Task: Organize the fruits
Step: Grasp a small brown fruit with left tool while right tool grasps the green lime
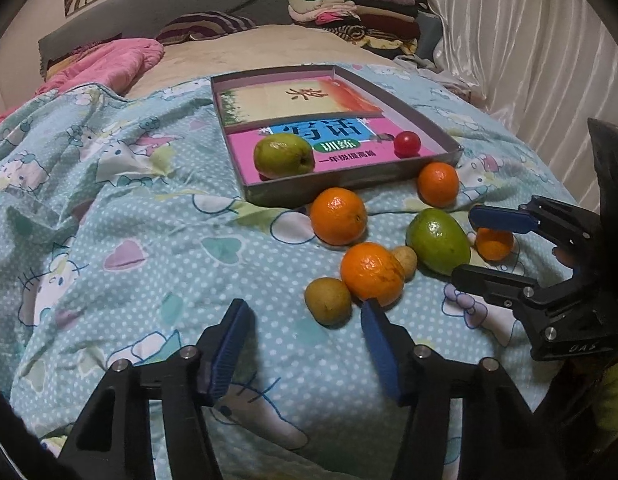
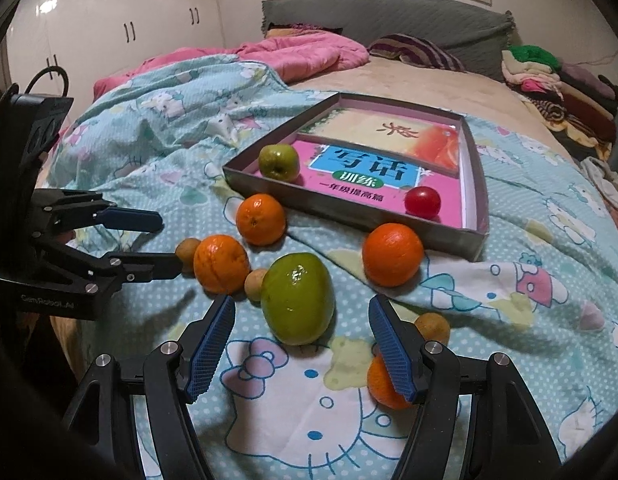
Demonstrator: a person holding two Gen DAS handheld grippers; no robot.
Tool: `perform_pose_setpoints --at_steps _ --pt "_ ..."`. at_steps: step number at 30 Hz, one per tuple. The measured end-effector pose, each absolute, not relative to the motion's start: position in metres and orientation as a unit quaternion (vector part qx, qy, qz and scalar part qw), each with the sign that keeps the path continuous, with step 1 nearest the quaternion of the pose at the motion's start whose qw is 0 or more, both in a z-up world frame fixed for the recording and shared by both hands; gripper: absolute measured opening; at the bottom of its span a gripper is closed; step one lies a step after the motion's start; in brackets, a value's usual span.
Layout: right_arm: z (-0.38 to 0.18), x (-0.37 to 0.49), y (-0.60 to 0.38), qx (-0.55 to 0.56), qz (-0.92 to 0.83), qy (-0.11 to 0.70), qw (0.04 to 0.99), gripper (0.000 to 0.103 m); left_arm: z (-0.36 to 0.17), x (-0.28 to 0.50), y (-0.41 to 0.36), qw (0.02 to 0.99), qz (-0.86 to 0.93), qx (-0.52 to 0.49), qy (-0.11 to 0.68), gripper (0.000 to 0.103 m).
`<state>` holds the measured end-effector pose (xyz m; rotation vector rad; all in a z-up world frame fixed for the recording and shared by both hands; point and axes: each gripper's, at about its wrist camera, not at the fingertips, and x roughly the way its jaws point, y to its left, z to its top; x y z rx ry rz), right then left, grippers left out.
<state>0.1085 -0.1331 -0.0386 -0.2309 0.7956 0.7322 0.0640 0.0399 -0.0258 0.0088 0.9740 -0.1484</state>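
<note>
Lying just ahead of right hand-held gripper (image 2: 301, 316): green fruit (image 2: 297, 298) | jaws apart, empty | left hand-held gripper (image 1: 305, 316) apart beside orange (image 1: 372, 274)

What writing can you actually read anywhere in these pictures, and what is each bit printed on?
"写话": large characters on the pink booklet lying in the tray.
"训练": green oval label below them on the same booklet.
"一年级提高篇": small line under that label.
One brush-style character on the yellow-orange booklet behind: too stylised to read surely.
"GenRobot.AI": faint mark on the left hand-held gripper.
Faint mark on the right hand-held gripper: too blurred to read.
</note>
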Motion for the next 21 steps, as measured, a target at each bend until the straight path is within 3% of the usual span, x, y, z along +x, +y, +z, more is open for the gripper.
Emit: perform_pose_setpoints --at_steps 5,12,21 --pt "-0.046 0.115 -0.132 -0.107 0.345 0.389 0.848 0.064 -0.028 0.064 0.038 0.88 -0.079 0.004 0.467 0.055" --pt "-0.051 0.121 -0.124 -0.111 0.357 0.391 0.841 0.045 -0.031 0.068 0.038 0.88 -0.09 0.001 0.466 0.048" --pt "-0.056 0.134 -0.121 -0.097 0.36 0.393 0.841 0.044 -0.031 0.076 0.038 0.881 -0.115 -0.016 0.459 0.032"
